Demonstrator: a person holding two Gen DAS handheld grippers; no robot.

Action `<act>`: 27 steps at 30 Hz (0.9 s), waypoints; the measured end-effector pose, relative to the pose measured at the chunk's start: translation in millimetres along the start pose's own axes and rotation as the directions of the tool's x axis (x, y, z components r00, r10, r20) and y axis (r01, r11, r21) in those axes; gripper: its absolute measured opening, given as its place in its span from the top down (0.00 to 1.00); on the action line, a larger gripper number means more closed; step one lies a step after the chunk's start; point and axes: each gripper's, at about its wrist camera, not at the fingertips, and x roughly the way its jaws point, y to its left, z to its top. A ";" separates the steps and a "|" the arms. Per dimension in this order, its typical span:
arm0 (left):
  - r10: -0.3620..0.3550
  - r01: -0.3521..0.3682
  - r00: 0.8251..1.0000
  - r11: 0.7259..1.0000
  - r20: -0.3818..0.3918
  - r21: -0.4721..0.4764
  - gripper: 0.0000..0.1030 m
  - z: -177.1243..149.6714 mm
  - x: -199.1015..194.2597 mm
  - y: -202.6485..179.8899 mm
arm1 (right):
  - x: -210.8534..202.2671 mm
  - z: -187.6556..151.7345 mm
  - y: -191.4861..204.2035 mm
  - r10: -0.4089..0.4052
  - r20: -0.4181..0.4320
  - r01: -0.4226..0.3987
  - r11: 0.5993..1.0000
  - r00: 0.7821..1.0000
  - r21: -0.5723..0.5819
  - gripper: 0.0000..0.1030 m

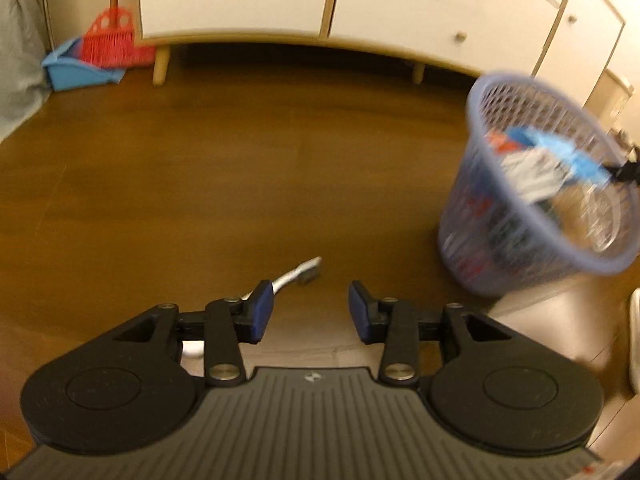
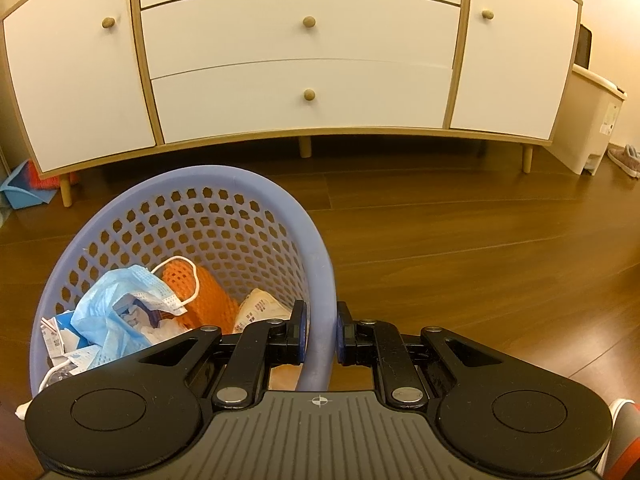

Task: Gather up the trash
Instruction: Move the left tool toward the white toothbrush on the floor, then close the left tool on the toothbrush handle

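Note:
A lilac mesh waste basket stands tilted on the wooden floor, holding a blue face mask, orange netting and paper scraps. My right gripper is shut on the basket's near rim, one finger inside and one outside. In the left wrist view the same basket sits at the right, blurred. My left gripper is open and holds nothing. A white toothbrush lies on the floor just ahead of its left finger, its handle running under that finger.
A white sideboard on wooden legs runs along the back. A red broom and blue dustpan stand at its left end. A beige bin and slippers are at the right. Open floor lies ahead of the left gripper.

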 end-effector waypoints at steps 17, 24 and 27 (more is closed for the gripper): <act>0.122 -0.104 0.987 0.982 -0.109 0.160 0.65 -17.8 112.9 33.7 | 1.6 0.2 -0.7 -0.002 0.004 0.002 1.000 1.000 -0.007 0.90; 0.135 -0.111 0.981 0.979 -0.140 0.169 0.66 -18.6 134.5 34.3 | 2.1 0.2 -1.3 -0.003 0.006 0.003 1.000 1.000 -0.004 0.90; 0.129 -0.108 0.980 0.985 -0.151 0.136 0.71 -19.0 133.7 34.7 | 2.4 0.7 -1.1 -0.003 0.009 0.003 1.000 1.000 0.000 0.90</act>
